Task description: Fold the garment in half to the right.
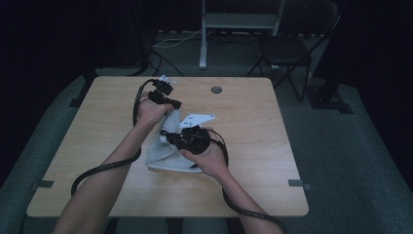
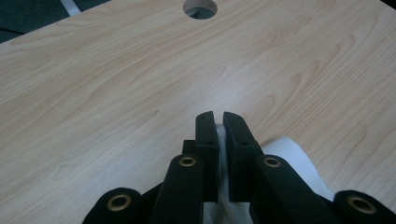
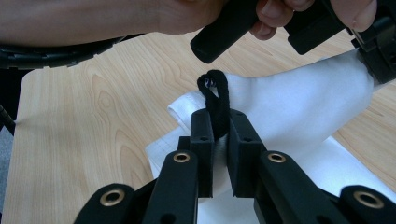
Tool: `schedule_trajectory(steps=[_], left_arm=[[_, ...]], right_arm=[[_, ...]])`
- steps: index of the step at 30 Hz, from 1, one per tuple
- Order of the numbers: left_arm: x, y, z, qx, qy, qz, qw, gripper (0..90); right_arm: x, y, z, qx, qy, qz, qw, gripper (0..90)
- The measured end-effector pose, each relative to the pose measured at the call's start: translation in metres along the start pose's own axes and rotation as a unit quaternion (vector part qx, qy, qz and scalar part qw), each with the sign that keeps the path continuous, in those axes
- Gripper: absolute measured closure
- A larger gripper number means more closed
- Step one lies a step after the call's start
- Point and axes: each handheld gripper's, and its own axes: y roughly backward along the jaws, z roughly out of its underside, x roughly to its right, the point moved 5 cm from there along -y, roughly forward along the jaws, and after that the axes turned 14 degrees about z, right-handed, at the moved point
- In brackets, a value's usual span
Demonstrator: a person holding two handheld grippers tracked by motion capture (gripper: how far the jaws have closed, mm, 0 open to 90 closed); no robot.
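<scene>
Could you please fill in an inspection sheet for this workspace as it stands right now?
Surface: light wooden table with a round grommet hole.
Job's things: white cloth, part lifted; black fabric loop on it.
Clutter: nothing seen.
Grippers: left gripper shut on the cloth; right gripper shut on the loop.
Cables: black cable trails from each gripper.
Surroundings: dark folding chair, grey metal stand, grey carpet.

On the bench (image 1: 253, 161), both tongs meet at a white cloth (image 1: 168, 148): left tongs (image 1: 171, 103) at its far end, right tongs (image 1: 170, 137) mid-cloth.
</scene>
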Motion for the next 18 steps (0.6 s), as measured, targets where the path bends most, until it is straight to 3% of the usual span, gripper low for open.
schedule_trajectory(steps=[18], left_arm=[[0.0064,-0.0098,-0.0015,-0.004,-0.003,0.009,0.9999,85.4]], right_arm=[[0.0036,0.0031,0.0071,-0.008,-0.001,0.003,1.0000,82.8]])
